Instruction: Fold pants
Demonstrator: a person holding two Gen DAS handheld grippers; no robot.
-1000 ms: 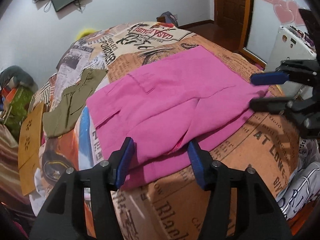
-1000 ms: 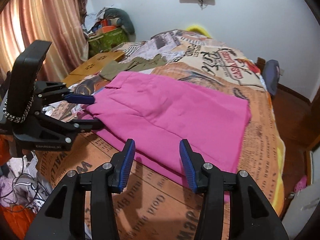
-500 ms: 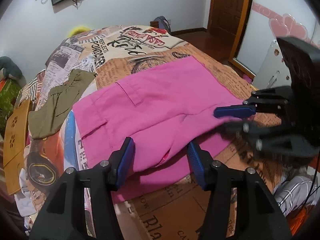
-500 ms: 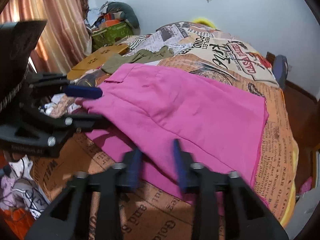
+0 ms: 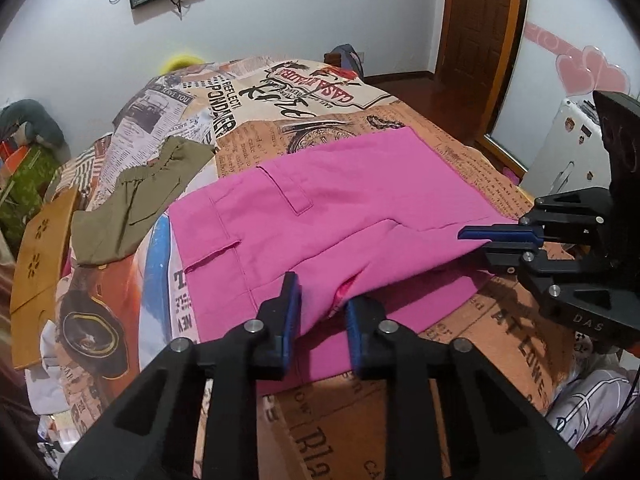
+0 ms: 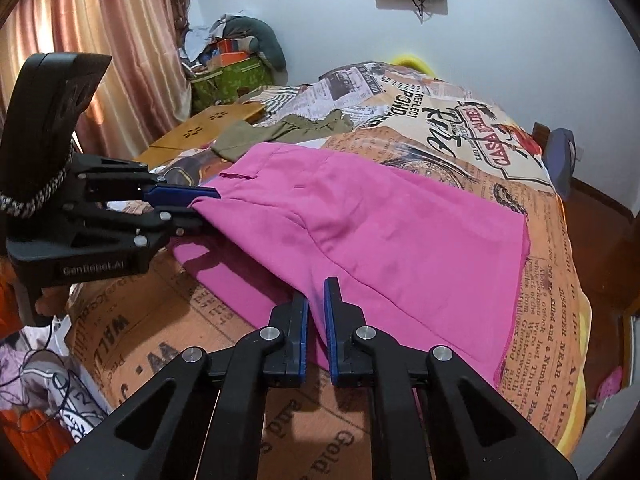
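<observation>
1. Left gripper (image 5: 322, 312) has just been closing; its jaws now pinch the near upper layer of the pants (image 5: 320, 216).
2. Right gripper (image 6: 316, 316) is clenched on the same layer's edge.
3. Pants lie flat on the bed (image 5: 516, 344), bare cover near both grippers.
4. Olive garment (image 5: 136, 196) lies beside the pants.

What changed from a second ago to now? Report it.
Both grippers have just closed: the left gripper and the right gripper now pinch the near edge of the pink pants, which they straddled open before. The pants remain flat on the bed; the olive garment is unmoved.
</observation>
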